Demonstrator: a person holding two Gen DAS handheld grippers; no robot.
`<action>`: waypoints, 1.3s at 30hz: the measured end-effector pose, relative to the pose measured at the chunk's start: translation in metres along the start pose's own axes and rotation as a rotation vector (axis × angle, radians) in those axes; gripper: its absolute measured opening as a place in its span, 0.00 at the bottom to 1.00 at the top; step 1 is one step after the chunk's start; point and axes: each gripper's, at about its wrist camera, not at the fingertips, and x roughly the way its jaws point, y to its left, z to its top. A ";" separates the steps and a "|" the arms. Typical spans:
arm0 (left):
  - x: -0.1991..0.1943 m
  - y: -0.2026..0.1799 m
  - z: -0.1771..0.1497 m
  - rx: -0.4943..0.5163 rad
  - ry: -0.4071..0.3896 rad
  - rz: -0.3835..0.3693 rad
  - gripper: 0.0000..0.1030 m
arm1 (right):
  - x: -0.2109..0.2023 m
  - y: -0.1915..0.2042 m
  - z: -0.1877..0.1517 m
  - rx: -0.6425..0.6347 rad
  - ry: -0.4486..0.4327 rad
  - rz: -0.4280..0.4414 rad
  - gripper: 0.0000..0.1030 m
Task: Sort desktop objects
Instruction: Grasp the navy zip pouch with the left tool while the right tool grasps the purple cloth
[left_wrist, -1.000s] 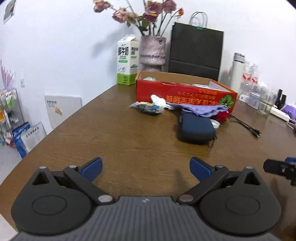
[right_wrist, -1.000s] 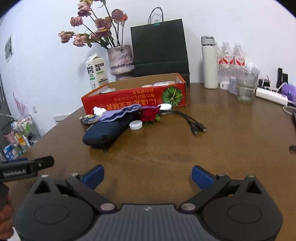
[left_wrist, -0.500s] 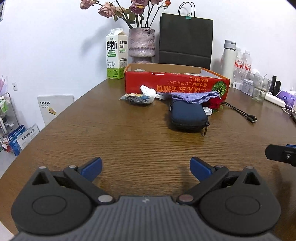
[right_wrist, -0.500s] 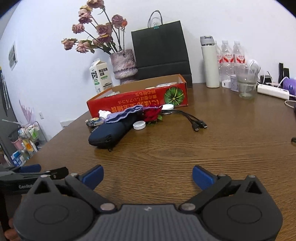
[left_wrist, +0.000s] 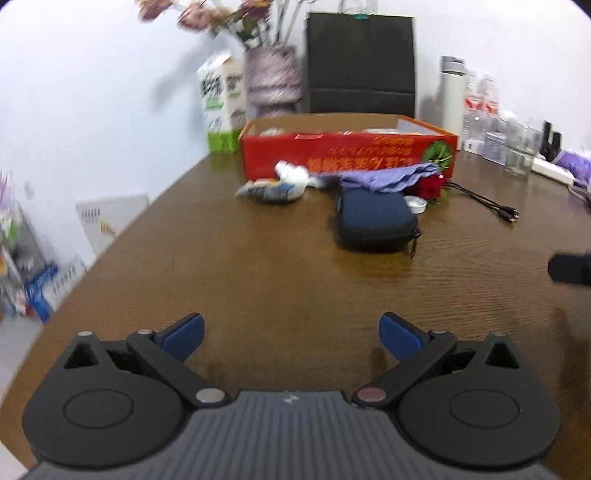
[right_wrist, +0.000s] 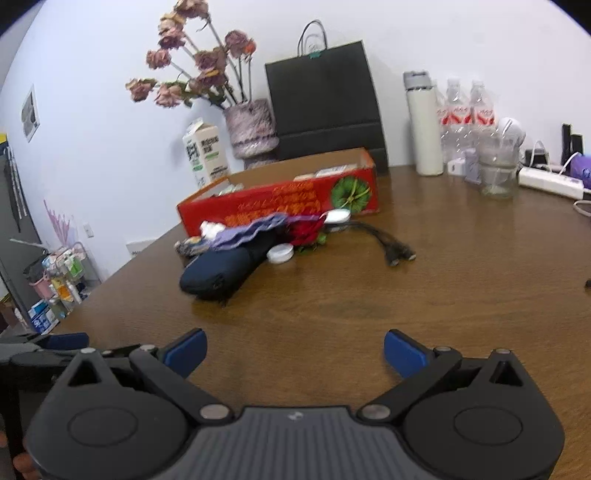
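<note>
A red cardboard box (left_wrist: 347, 155) (right_wrist: 280, 201) stands at the back of the brown table. In front of it lie a dark blue zip pouch (left_wrist: 375, 221) (right_wrist: 225, 271), a purple cloth (left_wrist: 384, 177) (right_wrist: 255, 230), a red rose (left_wrist: 428, 186) (right_wrist: 304, 232), a small white lid (left_wrist: 415, 203) (right_wrist: 280, 253), a crumpled wrapper with white tissue (left_wrist: 277, 186) (right_wrist: 195, 243) and a black cable (left_wrist: 487, 205) (right_wrist: 384, 243). My left gripper (left_wrist: 291, 334) is open and empty, well short of the pouch. My right gripper (right_wrist: 295, 352) is open and empty, near the table's front.
At the back stand a milk carton (left_wrist: 221, 107), a vase of dried flowers (right_wrist: 251, 129), a black paper bag (right_wrist: 325, 107), a white flask (right_wrist: 424, 125), water bottles (right_wrist: 465, 118), a glass (right_wrist: 496, 177) and a power strip (right_wrist: 550, 181). A cluttered rack (right_wrist: 62, 273) stands off the left edge.
Both grippers have moved forward a little towards the objects, which look larger now. Both stay open and empty. Nothing on the table has moved.
</note>
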 end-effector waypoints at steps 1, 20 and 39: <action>0.000 -0.001 0.004 0.010 -0.004 -0.003 1.00 | 0.000 -0.002 0.003 -0.011 -0.004 -0.016 0.99; 0.104 -0.040 0.083 -0.019 0.098 -0.215 0.69 | 0.088 -0.003 0.084 -0.050 -0.039 0.099 0.83; 0.024 0.024 0.024 -0.113 0.086 -0.114 0.68 | 0.064 0.036 0.054 0.066 0.092 0.166 0.08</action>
